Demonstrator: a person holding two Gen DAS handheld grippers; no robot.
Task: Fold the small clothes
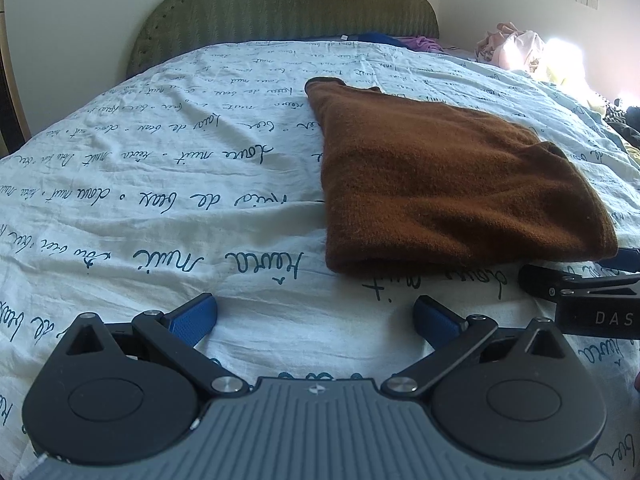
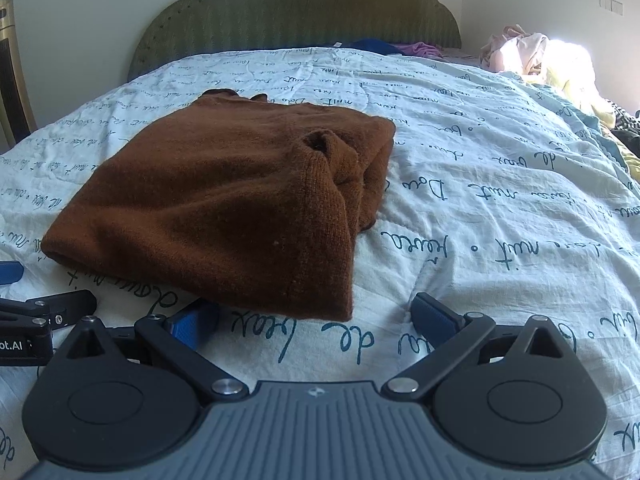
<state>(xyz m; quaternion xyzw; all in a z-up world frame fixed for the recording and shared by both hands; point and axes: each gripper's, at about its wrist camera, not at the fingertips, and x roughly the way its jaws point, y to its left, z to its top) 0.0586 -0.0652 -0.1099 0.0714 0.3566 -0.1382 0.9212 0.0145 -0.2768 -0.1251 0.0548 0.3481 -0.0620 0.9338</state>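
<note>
A brown knitted sweater (image 1: 448, 184) lies folded into a rough rectangle on the bed, with its ribbed collar (image 2: 320, 148) showing on the right side. My left gripper (image 1: 316, 316) stands open just short of the sweater's near left corner, with nothing between its blue pads (image 1: 192, 318). My right gripper (image 2: 316, 316) is open too, a little in front of the sweater's near right corner (image 2: 332, 304), which reaches between its spread fingers without being held. Each gripper's black body shows at the edge of the other view, as the right gripper (image 1: 580, 292) and the left gripper (image 2: 36, 316).
A white bedsheet (image 1: 160, 200) printed with dark cursive writing covers the bed. A green padded headboard (image 2: 296, 12) stands at the far end. Loose clothes (image 2: 532, 56) are piled at the far right, with blue and purple garments (image 2: 396, 46) by the headboard.
</note>
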